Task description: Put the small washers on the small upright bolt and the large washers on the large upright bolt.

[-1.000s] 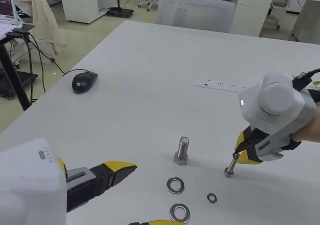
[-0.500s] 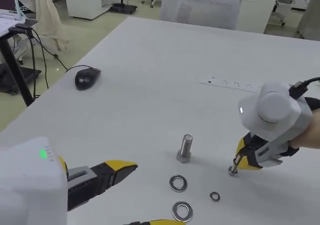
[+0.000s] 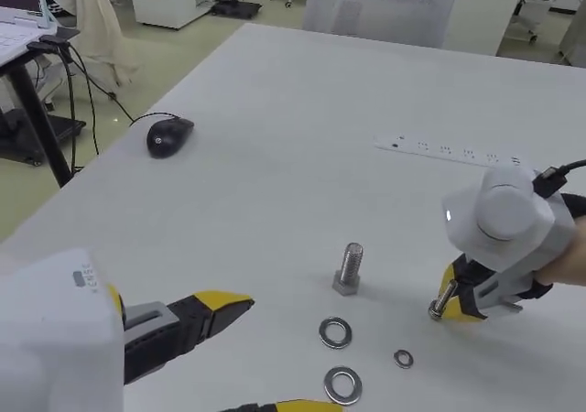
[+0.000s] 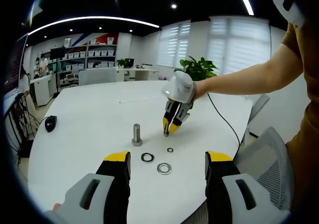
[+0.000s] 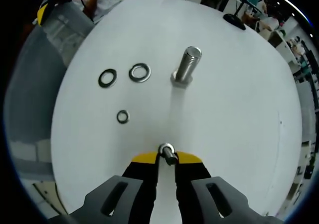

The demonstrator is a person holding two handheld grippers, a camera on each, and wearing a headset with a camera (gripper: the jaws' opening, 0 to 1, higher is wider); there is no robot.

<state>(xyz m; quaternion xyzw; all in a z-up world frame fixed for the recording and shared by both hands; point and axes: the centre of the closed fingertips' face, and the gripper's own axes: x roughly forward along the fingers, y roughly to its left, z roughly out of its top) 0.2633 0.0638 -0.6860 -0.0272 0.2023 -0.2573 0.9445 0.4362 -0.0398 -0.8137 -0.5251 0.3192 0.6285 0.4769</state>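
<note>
Two large washers [image 3: 335,331], one small washer [image 3: 403,358], silvery, flat, small bolt [image 3: 443,299] tilted

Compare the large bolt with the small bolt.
The large bolt is thicker and taller than the small bolt. The large bolt stands free on the table, while the small bolt is clamped in the right gripper. The large bolt is upright, while the small bolt leans. Both are silver metal, with their heads down.
</note>
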